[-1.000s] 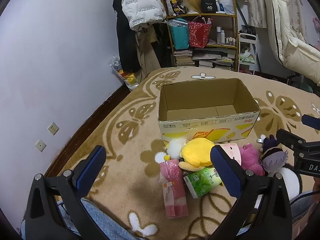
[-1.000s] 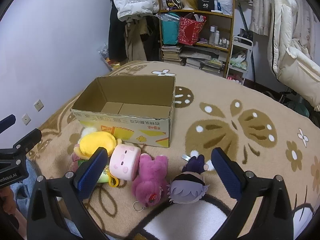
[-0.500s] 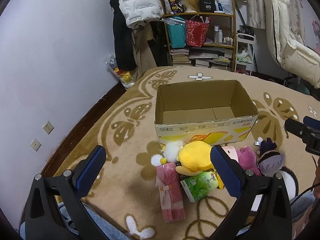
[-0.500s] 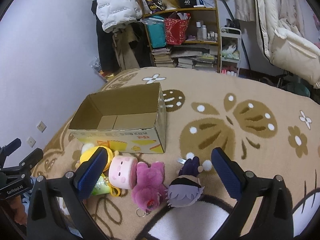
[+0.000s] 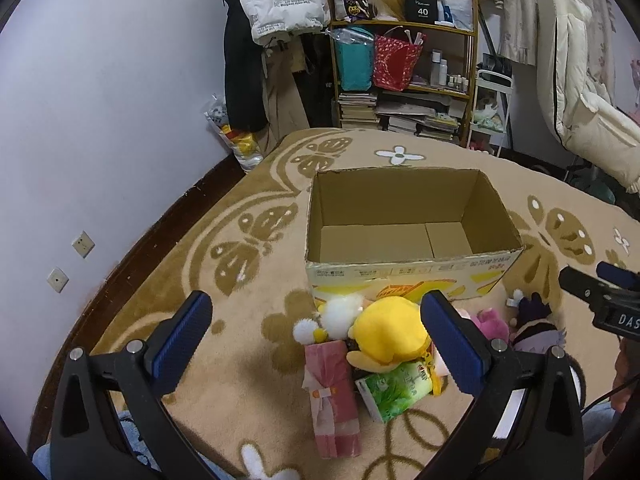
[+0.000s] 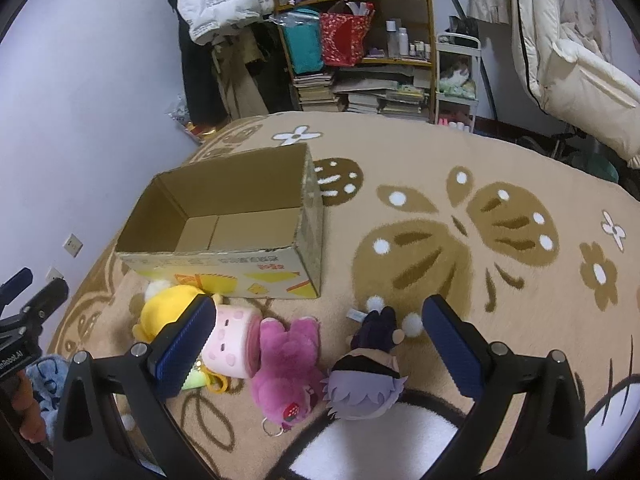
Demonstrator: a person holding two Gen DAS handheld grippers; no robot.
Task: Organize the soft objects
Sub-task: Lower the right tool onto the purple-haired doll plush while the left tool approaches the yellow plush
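An open, empty cardboard box (image 5: 408,276) (image 6: 240,266) stands on the carpet. In front of it lies a heap of soft things: a yellow plush (image 5: 386,332) (image 6: 160,308), a pink folded towel pack (image 5: 332,392), a green tissue pack (image 5: 394,390), a pink cylinder plush (image 6: 230,340), a magenta bear (image 6: 288,364) and a purple-haired doll (image 6: 366,384) (image 5: 532,320). My left gripper (image 5: 316,328) is open and empty above the heap. My right gripper (image 6: 316,330) is open and empty above the bear and doll.
A shelf (image 5: 404,60) with bags, books and bottles stands at the far wall beside hanging coats (image 5: 280,4). The wall (image 5: 100,120) runs along the left. A white padded chair (image 5: 580,100) is at the right. The patterned carpet (image 6: 480,240) stretches right of the box.
Both grippers have drawn back and risen a little, so the box and toys look farther away. The right view has swung rightward. No object has moved.
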